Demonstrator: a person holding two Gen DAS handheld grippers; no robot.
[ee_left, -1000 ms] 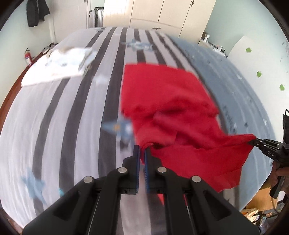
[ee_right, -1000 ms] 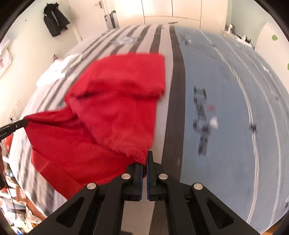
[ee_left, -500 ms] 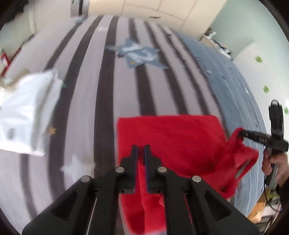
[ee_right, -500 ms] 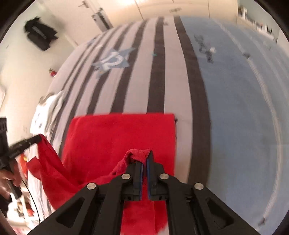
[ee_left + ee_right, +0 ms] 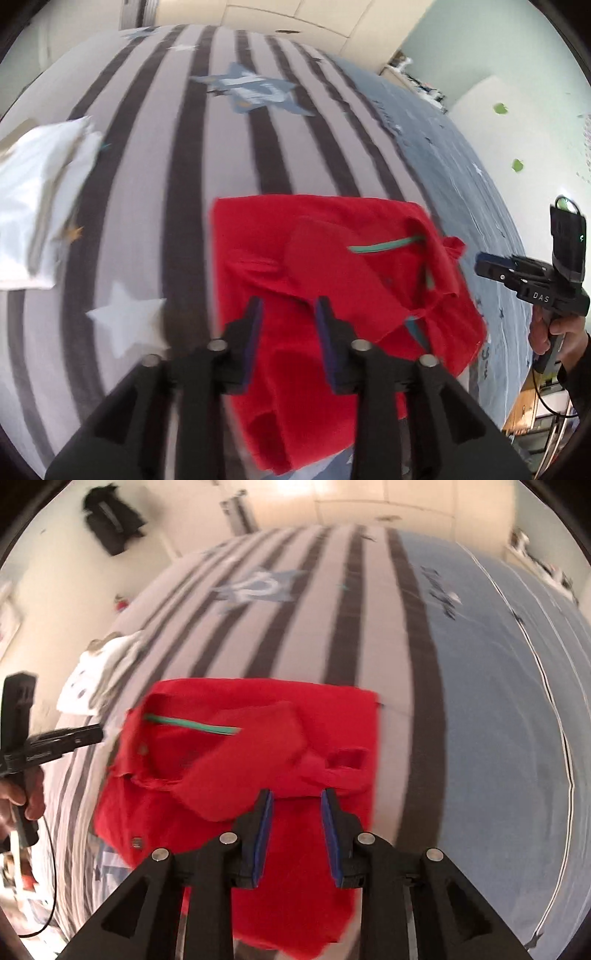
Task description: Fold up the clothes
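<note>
A red polo shirt (image 5: 332, 280) with a green placket strip lies folded over on the striped bed; it also shows in the right wrist view (image 5: 258, 746). My left gripper (image 5: 290, 306) is open and empty, just above the shirt's near left part. My right gripper (image 5: 297, 797) is open and empty above the shirt's near right part, by a sleeve. Each gripper shows in the other's view: the right one (image 5: 484, 264) at the shirt's right edge, the left one (image 5: 94, 733) at its left edge.
The bed (image 5: 229, 147) has grey and dark stripes with star prints and a blue half (image 5: 498, 701) on the right. A folded white garment (image 5: 37, 206) lies at the left, also in the right wrist view (image 5: 99, 675). White wardrobes stand beyond the bed.
Both grippers carried the shirt's near edge forward over its far part, then opened and let go. The shirt now lies doubled on the bed.
</note>
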